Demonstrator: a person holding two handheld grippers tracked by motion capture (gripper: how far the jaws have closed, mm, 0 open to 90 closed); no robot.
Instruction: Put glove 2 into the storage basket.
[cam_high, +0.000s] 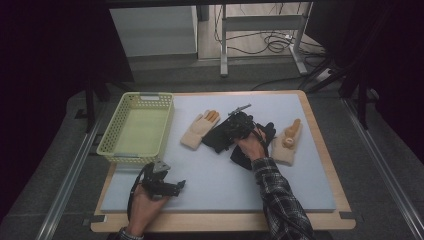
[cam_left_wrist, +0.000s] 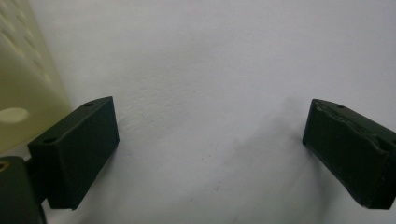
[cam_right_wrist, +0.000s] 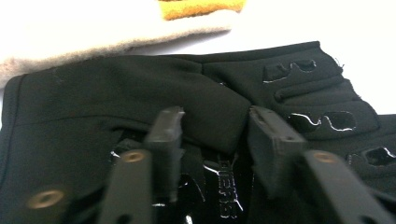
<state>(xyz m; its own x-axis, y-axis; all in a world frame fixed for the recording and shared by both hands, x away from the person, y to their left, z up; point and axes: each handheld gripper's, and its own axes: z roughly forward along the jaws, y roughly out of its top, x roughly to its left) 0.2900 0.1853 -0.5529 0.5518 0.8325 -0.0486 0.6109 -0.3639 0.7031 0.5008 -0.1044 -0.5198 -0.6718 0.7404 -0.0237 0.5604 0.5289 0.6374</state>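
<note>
**Right jaws down on the black glove, left idle**

High view: my right gripper (cam_high: 239, 126) sits on the black glove (cam_high: 220, 139) mid-table, on the grey mat (cam_high: 225, 180). A second black glove (cam_high: 267, 131) lies just right of it, partly under my hand. Beige glove with orange fingertips (cam_high: 200, 129) lies just left of the black one, touching or nearly so; can't tell which. Another beige glove (cam_high: 287, 145) lies to the right, beside the second black glove. Yellow basket (cam_high: 137, 129) stands at the mat's far-left corner. My left gripper (cam_high: 165, 186) rests near the mat's front-left edge, just below the basket and well apart from the gloves.

Left gripper view: jaws stand wide apart, nothing between them, bare mat below. Basket wall (cam_left_wrist: 23, 79) at the left, just beside the left jaw.

Right gripper view: jaws are partway closed, tips pressed down into the black glove (cam_right_wrist: 116, 93), with a raised fold of its fabric bunched between them. Fold touches the inner faces of both jaws, so it reads as a pinch. Beige glove's cuff (cam_right_wrist: 93, 37) lies just beyond the black one, with an orange patch at the top edge.
</note>
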